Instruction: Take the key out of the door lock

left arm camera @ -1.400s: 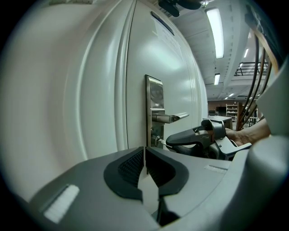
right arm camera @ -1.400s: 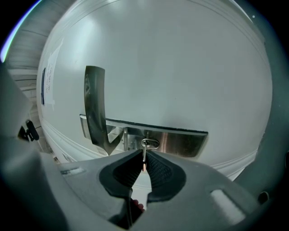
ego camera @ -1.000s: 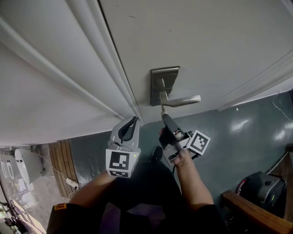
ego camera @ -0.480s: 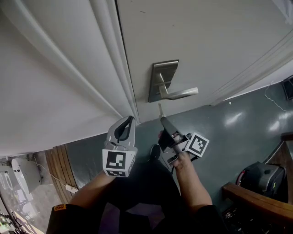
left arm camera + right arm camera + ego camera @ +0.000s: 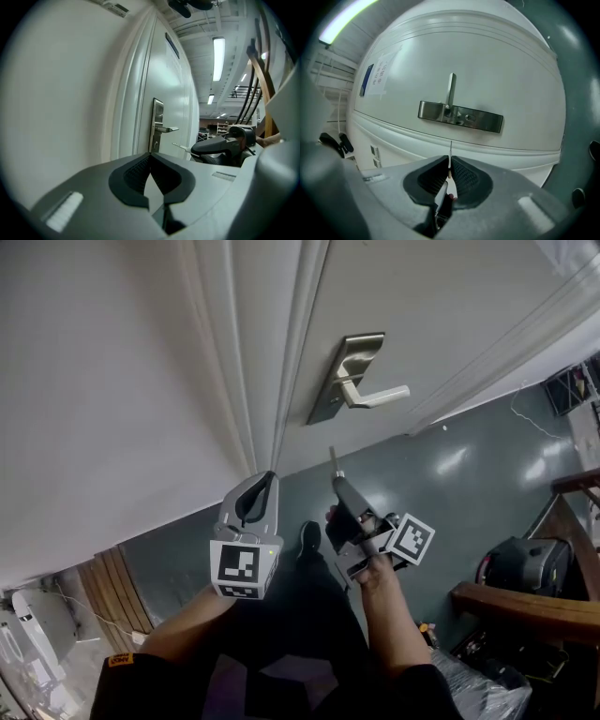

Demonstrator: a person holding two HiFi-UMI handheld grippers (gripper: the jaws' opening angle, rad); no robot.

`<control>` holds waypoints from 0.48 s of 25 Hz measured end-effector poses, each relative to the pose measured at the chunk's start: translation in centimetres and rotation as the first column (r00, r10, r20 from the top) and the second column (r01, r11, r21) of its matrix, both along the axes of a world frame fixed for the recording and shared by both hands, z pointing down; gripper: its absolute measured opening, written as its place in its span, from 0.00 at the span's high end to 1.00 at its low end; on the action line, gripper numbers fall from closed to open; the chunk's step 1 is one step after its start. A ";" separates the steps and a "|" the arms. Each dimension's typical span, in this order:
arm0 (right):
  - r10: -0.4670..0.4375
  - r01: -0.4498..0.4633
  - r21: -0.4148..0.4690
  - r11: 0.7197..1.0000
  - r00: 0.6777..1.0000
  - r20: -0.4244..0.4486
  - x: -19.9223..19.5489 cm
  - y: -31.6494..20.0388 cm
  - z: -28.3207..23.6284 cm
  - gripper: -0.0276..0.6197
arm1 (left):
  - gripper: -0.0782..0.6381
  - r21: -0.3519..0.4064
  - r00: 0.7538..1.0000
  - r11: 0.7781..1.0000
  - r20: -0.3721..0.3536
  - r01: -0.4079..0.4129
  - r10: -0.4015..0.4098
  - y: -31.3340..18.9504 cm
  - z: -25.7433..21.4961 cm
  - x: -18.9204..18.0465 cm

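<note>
**Item 1: key (image 5: 332, 460).** It is held in my right gripper (image 5: 339, 486), with the blade sticking out ahead of the jaws toward the door (image 5: 450, 306).
- Change noted: a second ago the tip stood at the lock plate (image 5: 349, 371), just under the handle (image 5: 380, 397). Half a second ago it had drawn a little way off.
- Now it hangs free in the air over the dark floor (image 5: 469, 484), well apart from the plate.
- In the right gripper view the thin blade (image 5: 450, 152) rises edge-on from between the pads. The keyhole (image 5: 468, 118) beyond it shows bare.

**Item 2: right gripper.** The jaws are pressed onto the key's head end. I see no more gap between the pads than the thickness of the metal.

**Item 3: lock plate and handle.** Both sit on the far side, on the door. Nothing is seated in the plate. The left gripper view shows the handle (image 5: 166, 129) sticking out from the door, with the key (image 5: 180, 147) to its right and not touching it.

**Item 4: left gripper (image 5: 265, 482).** It sits left of the right one, pointing at the door frame (image 5: 234, 381). Its jaws are drawn together with nothing between them. It has kept its place through the pull and takes no part in it.

**Entry on progress.** I judge the removal itself done, since the key is out and clear of the door. What is left, as I read it, is to keep the pinch firm while the key is carried off. The hold is on a thin flat piece, so a knock against the handle or the door could twist it loose.
</note>
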State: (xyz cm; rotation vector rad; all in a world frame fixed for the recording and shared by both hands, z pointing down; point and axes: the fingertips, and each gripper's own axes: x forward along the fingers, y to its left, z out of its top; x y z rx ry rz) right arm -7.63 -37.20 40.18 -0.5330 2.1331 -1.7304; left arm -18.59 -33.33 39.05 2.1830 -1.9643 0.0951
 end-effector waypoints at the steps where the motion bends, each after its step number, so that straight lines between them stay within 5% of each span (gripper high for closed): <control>1: 0.016 -0.016 0.005 1.000 1.000 0.000 0.1 0.7 -0.4 0.93 | 0.86 0.006 1.000 1.000 -0.006 -0.015 0.015 0.6 -0.1 0.0; 12: 0.103 -0.102 0.048 0.994 0.995 -0.010 3.9 6.9 -2.3 0.93 | 0.86 0.040 0.993 0.993 -0.036 -0.113 0.115 4.5 -0.6 4.0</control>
